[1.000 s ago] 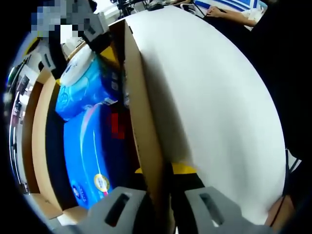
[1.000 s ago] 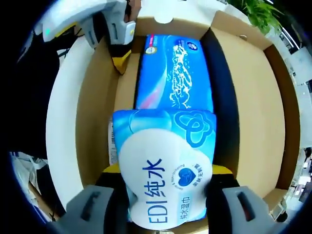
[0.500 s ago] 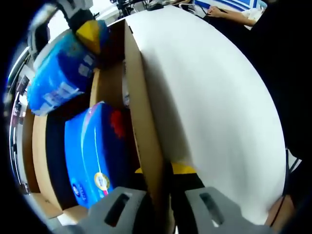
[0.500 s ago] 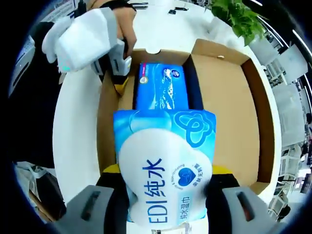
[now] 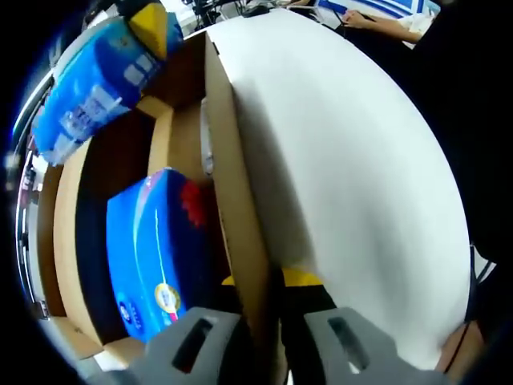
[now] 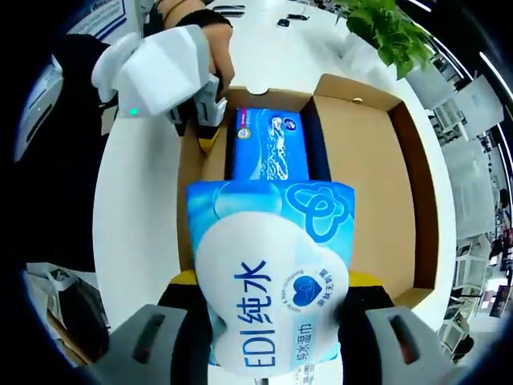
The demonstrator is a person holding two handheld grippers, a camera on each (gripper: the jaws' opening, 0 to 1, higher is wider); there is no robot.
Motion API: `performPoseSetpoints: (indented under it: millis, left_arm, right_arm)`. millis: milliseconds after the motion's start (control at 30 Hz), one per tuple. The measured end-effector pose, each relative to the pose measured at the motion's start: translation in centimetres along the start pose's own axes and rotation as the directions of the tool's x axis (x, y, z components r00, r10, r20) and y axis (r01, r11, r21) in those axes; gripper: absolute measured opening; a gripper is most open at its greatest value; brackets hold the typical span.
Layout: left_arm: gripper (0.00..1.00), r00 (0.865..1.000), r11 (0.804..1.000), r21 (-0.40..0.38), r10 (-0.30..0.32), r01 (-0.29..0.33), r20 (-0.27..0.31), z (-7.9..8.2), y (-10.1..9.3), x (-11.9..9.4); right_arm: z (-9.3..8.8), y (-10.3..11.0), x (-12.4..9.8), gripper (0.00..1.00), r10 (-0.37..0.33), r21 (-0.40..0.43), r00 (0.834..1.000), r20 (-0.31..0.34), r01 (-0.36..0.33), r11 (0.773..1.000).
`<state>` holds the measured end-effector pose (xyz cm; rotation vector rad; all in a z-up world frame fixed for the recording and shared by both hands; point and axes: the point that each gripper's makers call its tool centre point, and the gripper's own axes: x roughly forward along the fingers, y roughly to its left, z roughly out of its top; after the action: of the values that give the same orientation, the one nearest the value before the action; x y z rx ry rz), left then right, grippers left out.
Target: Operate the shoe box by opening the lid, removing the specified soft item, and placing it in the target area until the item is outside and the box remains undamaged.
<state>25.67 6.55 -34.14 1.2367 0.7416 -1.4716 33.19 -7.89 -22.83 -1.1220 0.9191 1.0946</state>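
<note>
The open cardboard shoe box (image 6: 405, 184) lies on a white table (image 5: 361, 160). My right gripper (image 6: 274, 282) is shut on a soft light-blue wipes pack (image 6: 272, 273) and holds it well above the box. In the left gripper view that wipes pack (image 5: 92, 84) hangs at the upper left with a yellow pad (image 5: 150, 20) on it. A darker blue pack (image 6: 271, 146) still lies inside the box (image 5: 148, 257). My left gripper (image 5: 268, 293) is shut on the box's side wall (image 5: 232, 184). It also appears in the right gripper view as the left gripper (image 6: 200, 112), with a hand behind it.
The box's lid (image 6: 365, 172) lies folded open beside the box. A green plant (image 6: 385, 24) stands past the table's far edge. A person's arm (image 5: 377, 22) rests at the table's far end. Bare white tabletop (image 6: 136, 208) runs along the box.
My right gripper has lifted the wipes pack up out of the box; the box looks smaller below it. My left gripper has stayed shut on the wall.
</note>
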Motion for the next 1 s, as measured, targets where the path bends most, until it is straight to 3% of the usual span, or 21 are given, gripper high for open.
performPoseSetpoints:
  millis: [400,1000]
  left_arm:
    - [0.05,1.000,1.000,-0.001,-0.001,0.001,0.001,0.0,-0.1,0.1]
    - [0.05,1.000,1.000,-0.004,0.000,0.000,0.000,0.0,-0.3,0.0]
  right_arm:
    - [-1.6,1.3,-2.8,0.62,-0.006,0.005,0.999,-0.035,0.006,1.000]
    - [-6.2,2.7,-5.5,0.62,-0.009,0.059,0.996,-0.084,0.014,0.998]
